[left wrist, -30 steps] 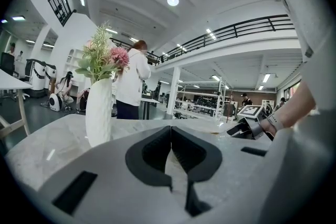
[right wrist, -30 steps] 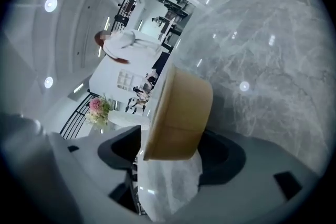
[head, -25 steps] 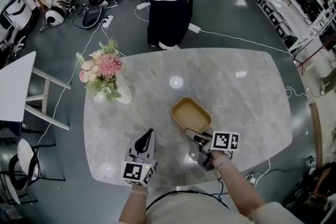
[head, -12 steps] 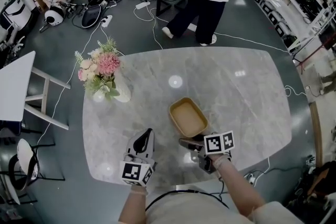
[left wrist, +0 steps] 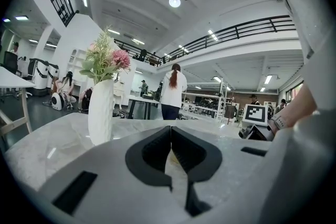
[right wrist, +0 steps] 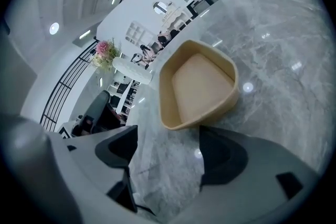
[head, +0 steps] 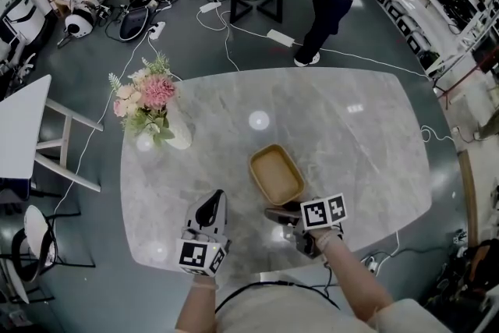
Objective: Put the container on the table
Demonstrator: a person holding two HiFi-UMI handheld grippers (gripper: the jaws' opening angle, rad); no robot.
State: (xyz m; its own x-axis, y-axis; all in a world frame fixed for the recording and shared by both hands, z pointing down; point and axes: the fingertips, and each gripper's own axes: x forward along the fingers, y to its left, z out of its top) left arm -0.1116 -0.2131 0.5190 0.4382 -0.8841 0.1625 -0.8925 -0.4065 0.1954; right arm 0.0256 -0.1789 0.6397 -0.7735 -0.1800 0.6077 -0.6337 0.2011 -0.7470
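Already the container [head: 276, 173] stands flat on the marble table [head: 351, 144], so everything here is placed from it.

Far to its left, near the table's left edge, a white vase [head: 178, 135] holds pink and cream flowers [head: 144, 97], well apart from it. Nearer, to its lower left by the person's edge of the table, is the left gripper [head: 214, 203]. In its own view its jaws meet at the tips with nothing held between them [left wrist: 170, 131], and they aim past the container rather than at it.

The container itself is a tan, shallow, empty tray with rounded corners. Its long axis runs away from the person, leaning a little to the left at the far end, so its near short end faces the right gripper.

Just to the near right of that end sits the right gripper [head: 279, 213]. In the right gripper view its jaws stand wide apart over bare marble [right wrist: 168, 139], and the container's near rim [right wrist: 199, 84] lies just beyond the tips, close but not touching either jaw.

The right gripper is clearly the nearer one, and the tray lies straight ahead of its open mouth. Placement looks done. A straight pull back toward the person should clear the rim without nudging it.
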